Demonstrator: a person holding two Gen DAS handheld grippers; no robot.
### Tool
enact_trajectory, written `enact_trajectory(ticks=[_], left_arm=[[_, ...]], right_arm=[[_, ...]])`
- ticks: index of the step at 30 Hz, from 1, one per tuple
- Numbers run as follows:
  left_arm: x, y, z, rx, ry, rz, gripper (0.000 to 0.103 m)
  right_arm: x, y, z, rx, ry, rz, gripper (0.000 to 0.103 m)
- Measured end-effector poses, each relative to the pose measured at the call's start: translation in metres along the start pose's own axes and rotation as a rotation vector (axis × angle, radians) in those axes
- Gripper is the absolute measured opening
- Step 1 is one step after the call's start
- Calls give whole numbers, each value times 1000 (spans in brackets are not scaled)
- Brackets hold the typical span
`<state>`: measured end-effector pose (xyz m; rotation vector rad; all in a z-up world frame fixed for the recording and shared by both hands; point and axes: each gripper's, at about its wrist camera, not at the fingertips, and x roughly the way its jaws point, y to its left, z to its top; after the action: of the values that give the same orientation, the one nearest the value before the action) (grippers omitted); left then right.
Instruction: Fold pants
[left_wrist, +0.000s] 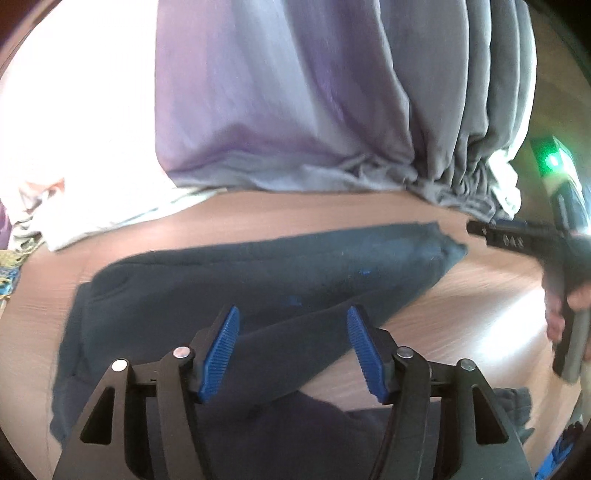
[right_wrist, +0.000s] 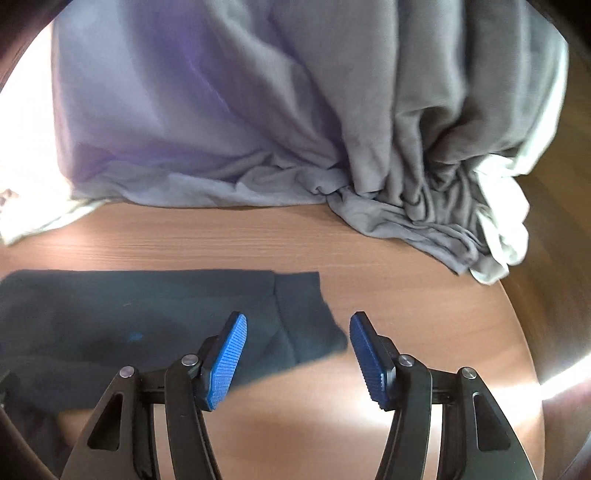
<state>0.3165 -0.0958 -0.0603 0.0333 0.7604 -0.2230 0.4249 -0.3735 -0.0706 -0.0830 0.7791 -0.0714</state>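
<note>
Dark navy pants (left_wrist: 229, 280) lie flat on a round wooden table (left_wrist: 332, 210), one leg reaching far right, the other angled under my left gripper. My left gripper (left_wrist: 291, 343) is open and empty, just above the pants where the legs split. In the right wrist view the pants' leg end (right_wrist: 184, 314) lies at the left. My right gripper (right_wrist: 297, 350) is open and empty, over the cuff edge and bare table. The right gripper also shows in the left wrist view (left_wrist: 517, 240), at the far right beyond the leg end.
A heap of grey and lilac cloth (right_wrist: 258, 129) fills the back of the table (right_wrist: 332, 406), with white cloth (right_wrist: 498, 229) at its right end. White fabric (left_wrist: 74, 147) lies back left. The table's curved edge runs close on the right.
</note>
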Motion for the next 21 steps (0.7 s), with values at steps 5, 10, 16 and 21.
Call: enact_trajectory(ticks=[5, 10, 16, 21], left_arm=[[-43, 7, -6, -6, -53, 24, 68], [-77, 21, -24, -6, -81, 99, 73], [-105, 44, -48, -4, -74, 129, 73], [-120, 71, -66, -7, -82, 121, 77]], right_arm=[[-60, 4, -23, 28, -47, 27, 68], [-106, 3, -43, 59, -42, 26, 70], [-145, 15, -67, 82, -59, 20, 70], [-169, 35, -90, 127, -59, 18, 70]])
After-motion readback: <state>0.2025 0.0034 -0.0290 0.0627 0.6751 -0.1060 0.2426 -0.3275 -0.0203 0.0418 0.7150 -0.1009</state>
